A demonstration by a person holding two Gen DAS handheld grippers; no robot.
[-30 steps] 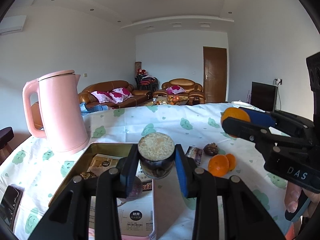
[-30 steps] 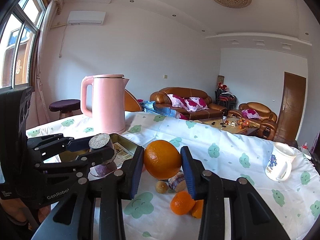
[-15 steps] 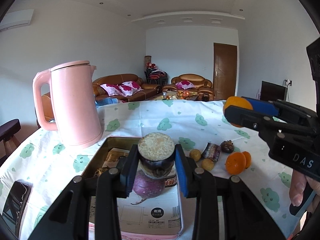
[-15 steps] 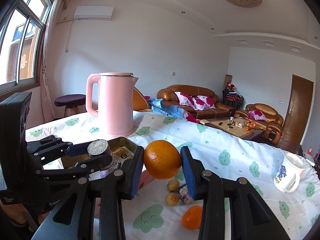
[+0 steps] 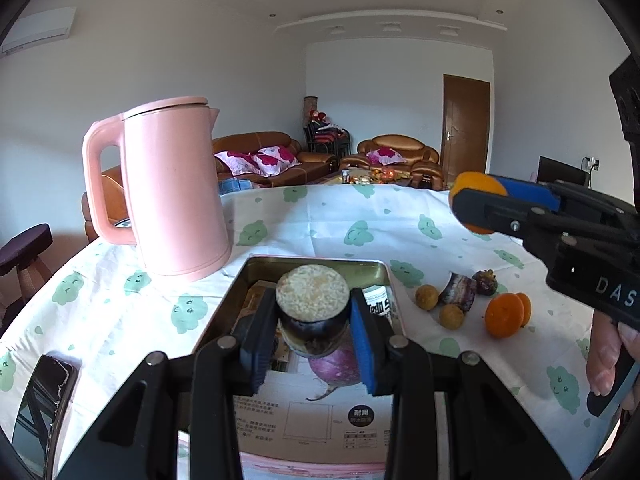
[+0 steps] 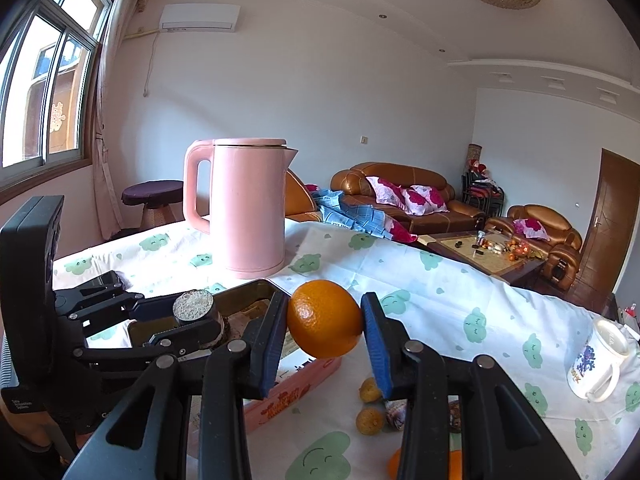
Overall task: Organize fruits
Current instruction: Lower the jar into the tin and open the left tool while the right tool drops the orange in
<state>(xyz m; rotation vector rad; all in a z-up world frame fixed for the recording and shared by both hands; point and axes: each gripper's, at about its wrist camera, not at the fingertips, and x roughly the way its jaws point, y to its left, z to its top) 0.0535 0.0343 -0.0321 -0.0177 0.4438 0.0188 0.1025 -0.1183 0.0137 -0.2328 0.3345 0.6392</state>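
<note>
White cloth w/ green smiley clouds covers the table (image 5: 320, 224), the biggest thing we see; its far edge (image 6: 500, 280) drops off toward the sofas, and its near edge is hidden under our own gripper frames in both views. The widest bare cloth lies right of the tin, past the loose fruit.

Pink kettle (image 5: 172, 188) stands upright at the back left, just beside the far left corner of the tin (image 5: 320, 262). The tin's a metal tray w/ paper packets inside; its near half is blocked by our left gripper (image 5: 312, 320), so we can't tell how full it is. A purple round root (image 5: 340, 364) lies in it, partly hidden.

Left gripper is clamped on a dark cut chunk w/ a pale grainy top (image 5: 312, 300), prob. sugarcane, can't be sure; it hangs over the tin. Right gripper (image 6: 325, 324) is clenched on the orange (image 6: 325, 324), held in the air just above the tin's right rim (image 6: 280, 292).

White mug (image 6: 596, 364) sits near the table's right edge, cut off partly by the lens rim. Phone (image 5: 44, 396) lies at the left edge, half out of frame.

Loose on the cloth, right of the tin: two tangerines (image 5: 506, 314) touching, a cane piece (image 5: 460, 290), a dark mangosteen-like fruit (image 5: 485, 282), and two small brownish round fruits (image 5: 427, 297), too small to ID.
</note>
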